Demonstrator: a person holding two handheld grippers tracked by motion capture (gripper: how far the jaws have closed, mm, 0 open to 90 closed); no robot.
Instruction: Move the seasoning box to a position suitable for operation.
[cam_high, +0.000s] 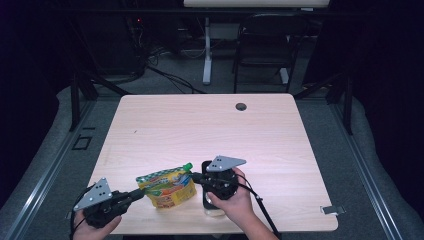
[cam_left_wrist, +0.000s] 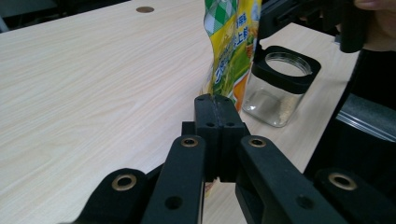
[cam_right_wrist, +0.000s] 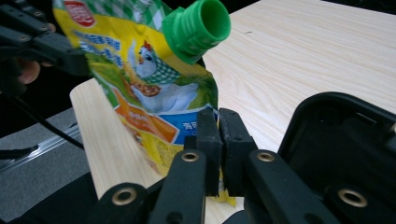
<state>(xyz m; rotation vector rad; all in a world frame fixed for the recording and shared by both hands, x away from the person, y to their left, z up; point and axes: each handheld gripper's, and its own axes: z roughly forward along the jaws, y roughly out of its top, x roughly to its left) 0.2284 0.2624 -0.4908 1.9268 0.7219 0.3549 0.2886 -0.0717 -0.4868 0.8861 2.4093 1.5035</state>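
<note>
Pouch (cam_high: 167, 189), yellow and green with a green screw cap (cam_high: 187, 166), sits near the front edge of the counter (cam_high: 200, 125), held up between both tools, cap pointing far and right.

Left hand-held gripper (cam_high: 141, 194): jaws pressed together on the pouch's near-left edge; in the left gripper view the pads (cam_left_wrist: 215, 122) meet with the film's seam pinched between them.

Right hand-held gripper (cam_high: 196, 176): jaws likewise closed on the pouch's right side, below the spout; in the right gripper view the film runs in between its pads (cam_right_wrist: 219, 135).

Open glass jar (cam_left_wrist: 279, 88) with a black square collar stands just right of the pouch, under the right hand (cam_high: 232, 200).

Handling judgement: soft, flexible film, likely light to moderate with shifting contents; it sags and folds, glossy so a bit slippery. Best holds are the flat sealed edges or the stiff spout neck. The belly would bulge away.
</note>
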